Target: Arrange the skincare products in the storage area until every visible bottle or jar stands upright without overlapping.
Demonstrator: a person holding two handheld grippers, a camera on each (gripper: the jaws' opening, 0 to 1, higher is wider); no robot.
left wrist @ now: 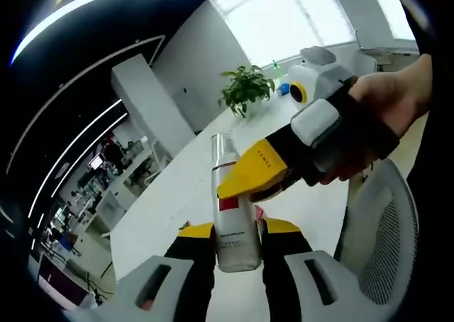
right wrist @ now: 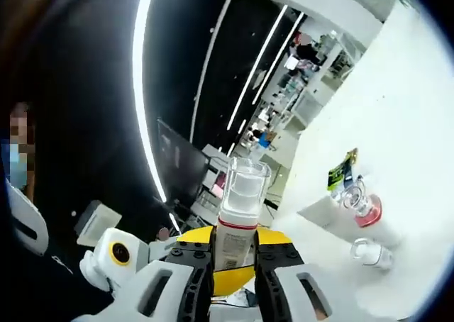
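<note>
Left gripper view puts our own left gripper (left wrist: 237,240) at 6 o'clock, its jaws clenched on the lower body of a clear bottle (left wrist: 233,215) with a red band and a white label. The right gripper (left wrist: 259,174) comes in from 3 o'clock, held by a hand (left wrist: 386,113), and its yellow tips lie across the bottle's middle. We cannot tell from here whether those tips bite or only touch.

In the right gripper view, the same bottle rises from 6 o'clock between the jaws, its clear cap (right wrist: 246,184) uppermost. The jaws sit close against its sides, so we judge the right claw is grasping it too.

So the bottle is in the air, shared between both claws above the white table (left wrist: 177,187), and is not yet set down. We judge the task is only partly done.

On the table at 4 o'clock in the right gripper view we see a pink-tinted bottle (right wrist: 365,210), which looks to be lying over, a small clear jar (right wrist: 369,252) near it, and a green-and-yellow sachet (right wrist: 340,171) just beside the pink one. Whether the jar stands true we cannot tell.

Those items crowd one patch, so the held bottle needs a free spot apart from them. A potted plant (left wrist: 245,88) stands at 12 o'clock, well apart, and a mesh chair (left wrist: 379,230) at 4 o'clock.
</note>
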